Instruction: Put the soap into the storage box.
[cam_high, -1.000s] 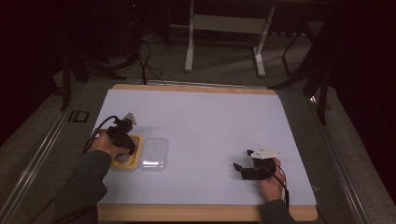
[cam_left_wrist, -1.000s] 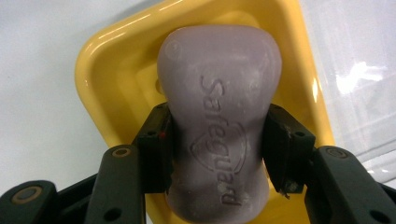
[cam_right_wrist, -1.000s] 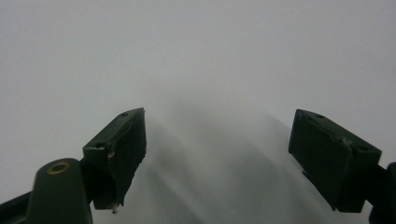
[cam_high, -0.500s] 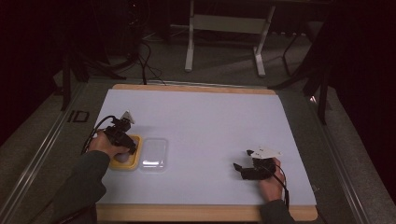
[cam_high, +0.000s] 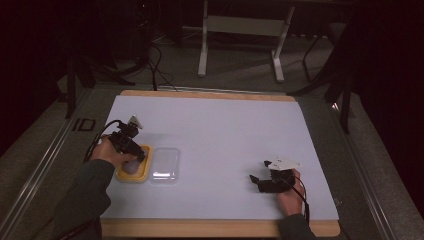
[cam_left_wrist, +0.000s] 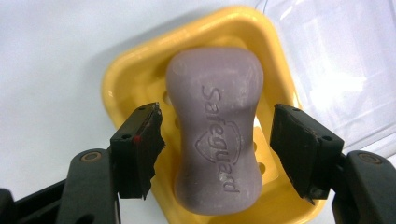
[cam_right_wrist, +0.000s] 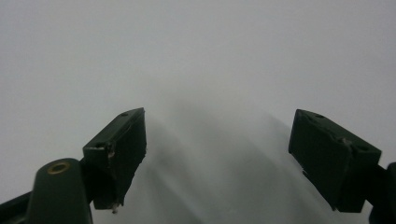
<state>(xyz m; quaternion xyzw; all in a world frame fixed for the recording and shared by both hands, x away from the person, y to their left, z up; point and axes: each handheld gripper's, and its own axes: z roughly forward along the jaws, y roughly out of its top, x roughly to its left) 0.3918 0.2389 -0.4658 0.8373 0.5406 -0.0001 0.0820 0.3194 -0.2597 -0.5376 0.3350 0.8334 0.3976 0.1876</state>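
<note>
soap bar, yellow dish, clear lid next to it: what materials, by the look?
Soap bar: solid pale purple soap, matte, chalky surface with the brand name pressed into it.
Yellow dish: likely moulded plastic, glossy, with rounded rim and drain holes.
Clear lid: probably thin transparent plastic; the white table shows through, with bright glare patches.

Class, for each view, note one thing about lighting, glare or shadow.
High view: table lit, surroundings dark. Left gripper view: glare whitens the clear lid; soap lettering stays sharp. Right gripper view: soft claw shadows streak the white surface.
</note>
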